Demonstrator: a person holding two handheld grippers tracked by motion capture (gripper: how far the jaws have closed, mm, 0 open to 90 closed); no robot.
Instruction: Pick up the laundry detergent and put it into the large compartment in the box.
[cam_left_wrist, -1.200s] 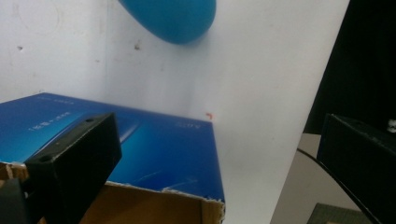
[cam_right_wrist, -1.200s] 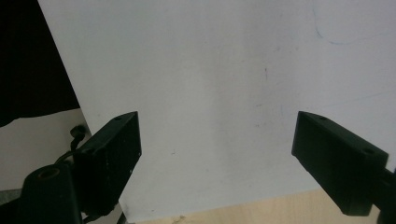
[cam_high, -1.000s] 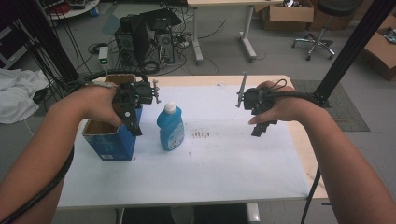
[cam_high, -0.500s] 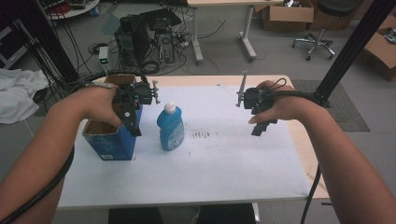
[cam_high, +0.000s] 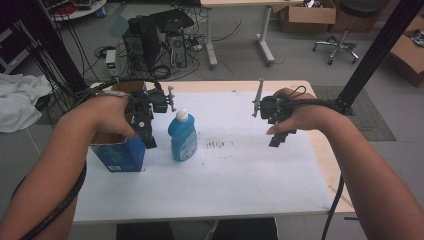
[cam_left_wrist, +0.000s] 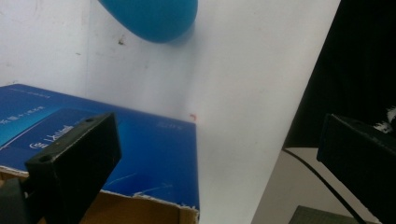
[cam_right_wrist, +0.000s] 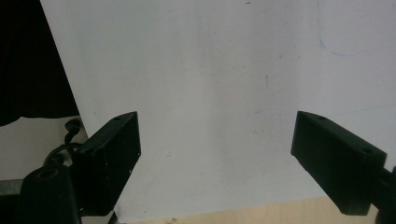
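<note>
Blue box (cam_high: 120, 152): cardboard, open at top, brown inside, white writing on side. Stands upright on left part of white table top, near left edge.

Blue bottle (cam_high: 182, 137): small, plastic, white cap on, pale label on front. Stands upright, just right of box, small gap between them. In left gripper view, round blue bottom of bottle sits past box corner.

No visible change, left claw (cam_high: 148, 134) and right claw (cam_high: 277, 136) unmoved

grey floor (cam_high: 300, 65), office chair (cam_high: 345, 30), cardboard boxes (cam_high: 300, 17)
</note>
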